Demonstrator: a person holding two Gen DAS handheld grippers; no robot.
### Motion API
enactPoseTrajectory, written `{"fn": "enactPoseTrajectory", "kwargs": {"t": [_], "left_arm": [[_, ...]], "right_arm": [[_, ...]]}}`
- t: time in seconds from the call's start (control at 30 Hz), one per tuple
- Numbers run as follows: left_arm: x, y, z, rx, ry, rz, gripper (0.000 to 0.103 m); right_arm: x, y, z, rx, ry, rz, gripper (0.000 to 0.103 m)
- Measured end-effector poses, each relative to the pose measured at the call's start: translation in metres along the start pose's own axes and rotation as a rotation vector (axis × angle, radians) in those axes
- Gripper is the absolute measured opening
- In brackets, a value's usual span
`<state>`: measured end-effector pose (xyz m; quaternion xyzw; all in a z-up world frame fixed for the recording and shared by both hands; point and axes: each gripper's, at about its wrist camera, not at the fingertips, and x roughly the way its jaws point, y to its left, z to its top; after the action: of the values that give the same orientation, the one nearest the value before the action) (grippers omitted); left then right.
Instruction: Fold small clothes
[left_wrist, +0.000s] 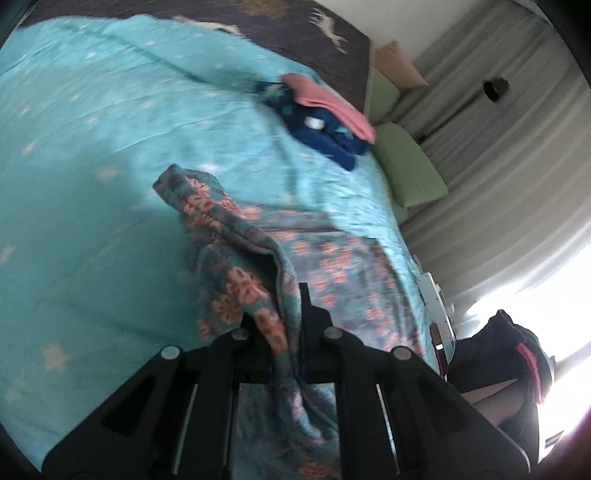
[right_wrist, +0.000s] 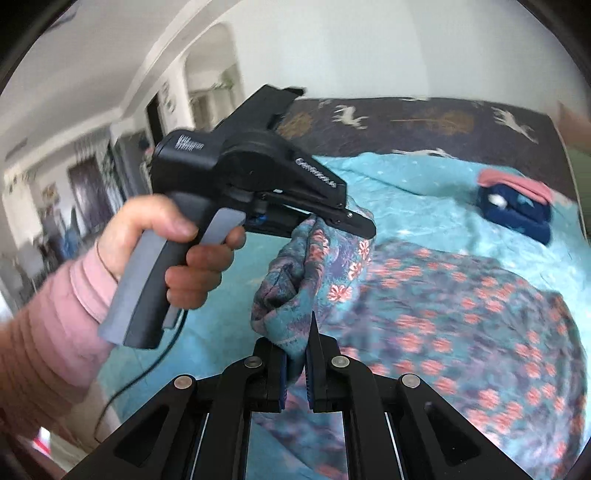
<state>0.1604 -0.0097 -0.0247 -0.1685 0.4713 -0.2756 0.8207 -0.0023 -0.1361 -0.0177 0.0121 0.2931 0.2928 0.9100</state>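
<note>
I see soft floral cloth garment (right_wrist: 424, 295), matt black plastic left gripper (right_wrist: 364, 226), and smooth cotton-like bedspread (left_wrist: 92, 147).

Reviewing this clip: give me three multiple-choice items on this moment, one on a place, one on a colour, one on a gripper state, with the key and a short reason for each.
1. Where does the pink folded cloth lie?
A. on the dark blue folded clothes
B. on the green pillow
C. on the floor

2. What colour is the star-dotted bed cover?
A. yellow
B. turquoise
C. white

3. What is the black left gripper doing?
A. open, well above the bed
B. shut on nothing
C. shut on the teal fabric with pink flowers

Key:
1 A, the pink piece sits atop the blue stack on the far side of the bed.
2 B, both views show a light blue-green spread.
3 C, the right wrist view shows its tip pinching a raised bunch of the flowered fabric; the right gripper pinches it too.
</note>
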Motion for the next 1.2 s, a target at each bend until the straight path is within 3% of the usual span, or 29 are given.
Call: {"fn": "enactPoseTrajectory", "kwargs": {"t": [0.17,0.33,0.57,0.67,0.8,0.97,1.07,1.2], "left_arm": [[0.054,-0.077,0.012,0.115,0.067,-0.054,0.010],[0.116,-0.149,0.001,0.247,0.167,-0.089,0.010],[0.201,-0.203,-0.034,0.375,0.314,-0.001,0.011],[0.206,-0.214,-0.042,0.434,0.308,0.050,0.014],[0.204,-0.222,-0.042,0.443,0.303,0.062,0.023],[0.175,-0.226,-0.043,0.461,0.231,0.078,0.048],[0.154,-0.230,-0.042,0.498,0.161,0.082,0.054],[0.131,-0.227,-0.042,0.515,0.115,0.099,0.060]], "right_arm": [[-0.051,-0.051,-0.006,0.113,-0.072,-0.062,0.006],[-0.096,-0.103,-0.033,0.217,-0.085,-0.170,0.006],[-0.133,-0.182,-0.087,0.490,-0.023,-0.275,0.006],[-0.140,-0.197,-0.101,0.572,-0.015,-0.236,0.006],[-0.136,-0.201,-0.111,0.574,0.047,-0.203,0.008],[-0.144,-0.217,-0.128,0.637,0.086,-0.142,0.012],[-0.156,-0.220,-0.139,0.645,0.103,-0.186,0.031],[-0.169,-0.229,-0.142,0.642,0.099,-0.225,0.031]]}}
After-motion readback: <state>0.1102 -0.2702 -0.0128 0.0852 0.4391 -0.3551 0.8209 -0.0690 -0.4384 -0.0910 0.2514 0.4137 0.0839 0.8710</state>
